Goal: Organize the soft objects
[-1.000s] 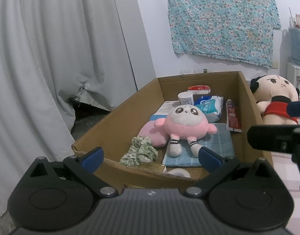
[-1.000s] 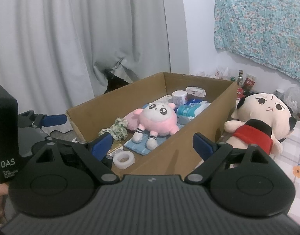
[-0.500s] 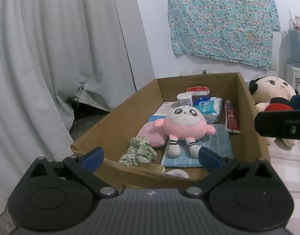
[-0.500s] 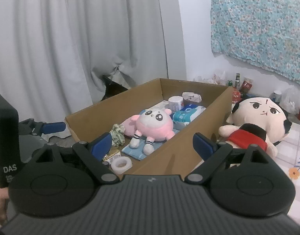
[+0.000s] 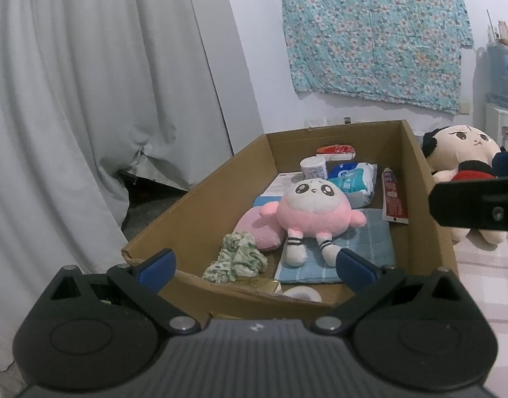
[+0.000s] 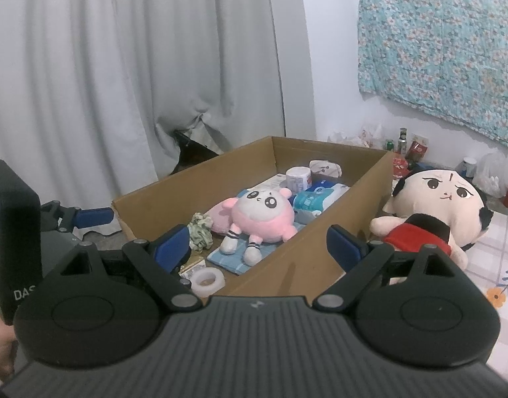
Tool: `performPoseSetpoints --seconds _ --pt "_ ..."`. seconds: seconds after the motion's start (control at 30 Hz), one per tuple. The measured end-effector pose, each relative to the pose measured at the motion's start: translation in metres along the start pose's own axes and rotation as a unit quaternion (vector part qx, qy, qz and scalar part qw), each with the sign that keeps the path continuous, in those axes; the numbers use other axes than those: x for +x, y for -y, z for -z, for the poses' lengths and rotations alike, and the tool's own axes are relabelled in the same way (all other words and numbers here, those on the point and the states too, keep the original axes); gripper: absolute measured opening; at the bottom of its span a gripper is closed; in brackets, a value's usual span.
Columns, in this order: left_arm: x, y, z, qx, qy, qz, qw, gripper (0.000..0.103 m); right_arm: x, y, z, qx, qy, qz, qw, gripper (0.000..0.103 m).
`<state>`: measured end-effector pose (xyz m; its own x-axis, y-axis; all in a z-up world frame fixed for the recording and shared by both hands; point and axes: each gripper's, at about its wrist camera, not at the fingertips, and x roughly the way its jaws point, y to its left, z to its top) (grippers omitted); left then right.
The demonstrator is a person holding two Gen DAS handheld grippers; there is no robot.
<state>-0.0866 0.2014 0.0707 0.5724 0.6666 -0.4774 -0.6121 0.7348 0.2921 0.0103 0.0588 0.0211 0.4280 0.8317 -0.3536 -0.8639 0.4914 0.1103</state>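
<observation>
Before my two grippers stands the cardboard box point(image 5: 416, 179), with the curtain point(image 5: 88, 99) to its left. In it the small plush point(image 5: 312, 210) lies on a folded towel point(image 5: 373, 242), the scrunchie point(image 5: 235, 258) to its left, the tissue pack point(image 5: 351, 179) behind. The big plush point(image 6: 443, 205) lies outside the box, to its right.

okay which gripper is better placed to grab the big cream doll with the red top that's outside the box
Right, probably. The open right gripper has the cream round-headed plush doll in red close ahead; the open left gripper faces into the brown cardboard box.
</observation>
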Motion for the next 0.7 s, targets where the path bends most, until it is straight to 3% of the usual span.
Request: performPoseSetpoints --seconds 0.7 --pt "0.003 -0.014 0.004 -0.015 -0.007 -0.003 0.9999 0.103 0.006 -0.001 0.009 -0.003 -0.008 0.006 1.0 0.09"
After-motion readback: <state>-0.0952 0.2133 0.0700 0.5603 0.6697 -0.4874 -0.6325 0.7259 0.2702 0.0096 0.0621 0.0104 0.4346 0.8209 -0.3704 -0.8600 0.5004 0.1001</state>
